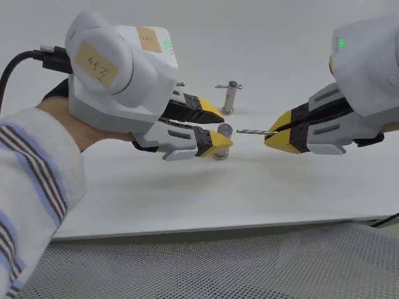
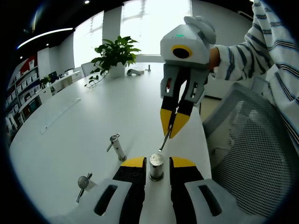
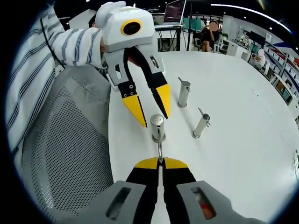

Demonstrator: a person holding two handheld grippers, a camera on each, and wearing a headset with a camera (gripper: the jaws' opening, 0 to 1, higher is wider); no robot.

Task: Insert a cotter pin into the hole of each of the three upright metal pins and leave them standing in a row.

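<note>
Right fingers [image 3: 145,164] tight on cotter pin [image 3: 160,142]

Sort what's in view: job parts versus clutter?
Job:
- thin metal cotter pin, held in the right gripper
- bare upright silver metal pin, between the left gripper's jaws
- two further silver metal pins, each with a cotter pin already through it

Lying about:
- green potted plant
- grey mesh chair
- open laptop
</note>
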